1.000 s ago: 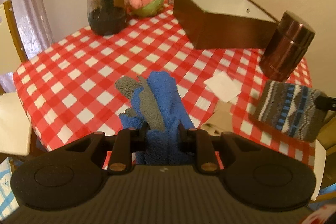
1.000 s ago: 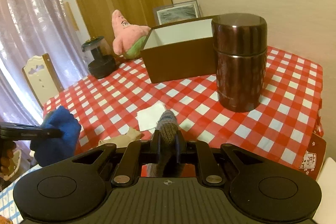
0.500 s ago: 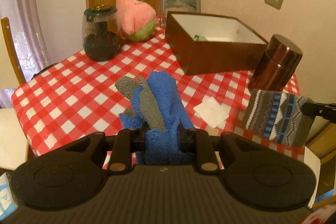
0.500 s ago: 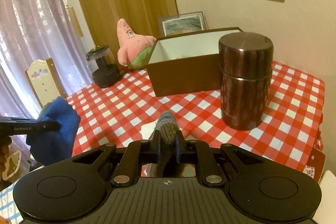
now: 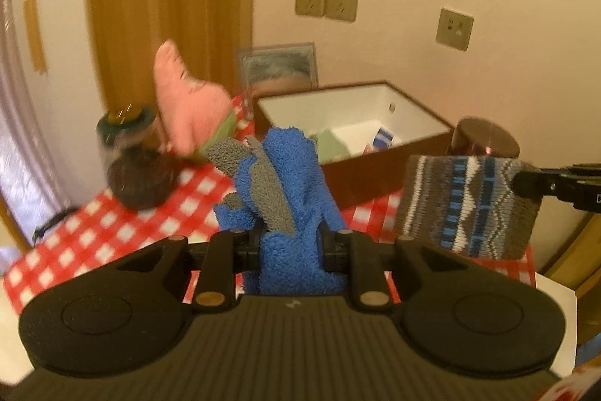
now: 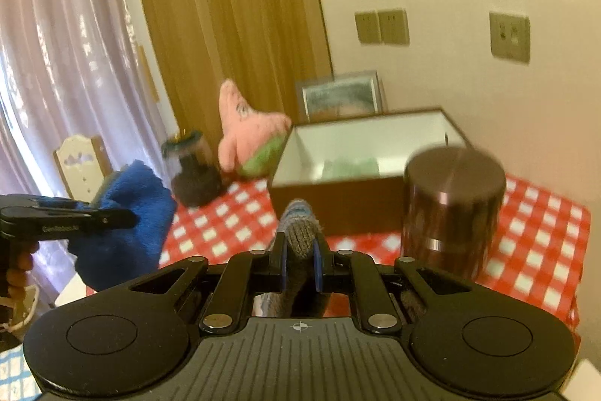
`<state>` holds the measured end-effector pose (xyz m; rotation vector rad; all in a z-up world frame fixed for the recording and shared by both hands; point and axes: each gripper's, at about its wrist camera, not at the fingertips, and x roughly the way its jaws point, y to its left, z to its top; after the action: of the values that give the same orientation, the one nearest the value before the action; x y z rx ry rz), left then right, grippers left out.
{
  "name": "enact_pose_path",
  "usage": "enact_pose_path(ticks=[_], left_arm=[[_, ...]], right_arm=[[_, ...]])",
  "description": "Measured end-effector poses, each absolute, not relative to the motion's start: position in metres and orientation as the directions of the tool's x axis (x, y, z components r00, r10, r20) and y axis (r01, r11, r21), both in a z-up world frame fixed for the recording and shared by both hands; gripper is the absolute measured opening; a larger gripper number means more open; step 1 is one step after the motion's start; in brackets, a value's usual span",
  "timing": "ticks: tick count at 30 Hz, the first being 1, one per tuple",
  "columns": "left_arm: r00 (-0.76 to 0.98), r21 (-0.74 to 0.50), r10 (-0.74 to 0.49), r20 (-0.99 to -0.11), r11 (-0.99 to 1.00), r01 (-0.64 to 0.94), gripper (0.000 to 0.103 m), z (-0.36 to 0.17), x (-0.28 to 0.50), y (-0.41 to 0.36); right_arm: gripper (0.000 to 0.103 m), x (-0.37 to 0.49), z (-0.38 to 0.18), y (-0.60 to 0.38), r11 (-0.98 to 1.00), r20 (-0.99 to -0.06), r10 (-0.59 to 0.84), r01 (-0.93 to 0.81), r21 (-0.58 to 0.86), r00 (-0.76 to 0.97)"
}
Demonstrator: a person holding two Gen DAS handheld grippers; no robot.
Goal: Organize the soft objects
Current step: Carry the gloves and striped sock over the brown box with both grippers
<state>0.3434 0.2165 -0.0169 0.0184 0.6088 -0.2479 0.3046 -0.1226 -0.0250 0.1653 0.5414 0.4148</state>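
Observation:
My left gripper (image 5: 290, 243) is shut on a fluffy blue and grey sock (image 5: 289, 175), held up above the red checked table (image 5: 112, 232). In the right wrist view that blue sock (image 6: 131, 213) hangs at the left. My right gripper (image 6: 299, 262) is shut on a grey patterned knit sock (image 6: 300, 232); from the left wrist view the same knit sock (image 5: 465, 205) hangs at the right. Behind both stands an open brown box (image 5: 375, 123) with a white inside, holding a green and a blue-white item.
A pink star plush (image 5: 188, 108) and a dark glass jar (image 5: 131, 168) stand left of the box. A brown metal canister (image 6: 450, 213) stands right of the box's front. A framed picture (image 6: 342, 96) leans on the wall. A chair back (image 6: 80, 164) is at far left.
Both grippers have risen with their socks and come closer to the box. The table has dropped lower in both views, and the box's inside now shows.

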Motion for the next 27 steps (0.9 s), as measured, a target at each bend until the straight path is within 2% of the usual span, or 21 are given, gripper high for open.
enact_pose_path(ticks=[11, 17, 27], left_arm=[[0.801, -0.024, -0.263, -0.538, 0.955, 0.297, 0.021, 0.019, 0.427, 0.17], [0.785, -0.011, -0.26, -0.563, 0.952, 0.307, 0.021, 0.022, 0.483, 0.142], [0.727, -0.024, -0.232, -0.646, 0.958, 0.284, 0.021, -0.006, 0.574, 0.12]], right_arm=[[0.013, 0.379, 0.017, -0.128, 0.903, -0.387, 0.424, -0.35, 0.25, 0.819], [0.013, 0.436, 0.02, -0.137, 0.921, -0.398, 0.369, -0.273, 0.279, 0.84], [0.013, 0.521, 0.009, -0.145, 0.949, -0.45, 0.245, -0.117, 0.294, 0.859]])
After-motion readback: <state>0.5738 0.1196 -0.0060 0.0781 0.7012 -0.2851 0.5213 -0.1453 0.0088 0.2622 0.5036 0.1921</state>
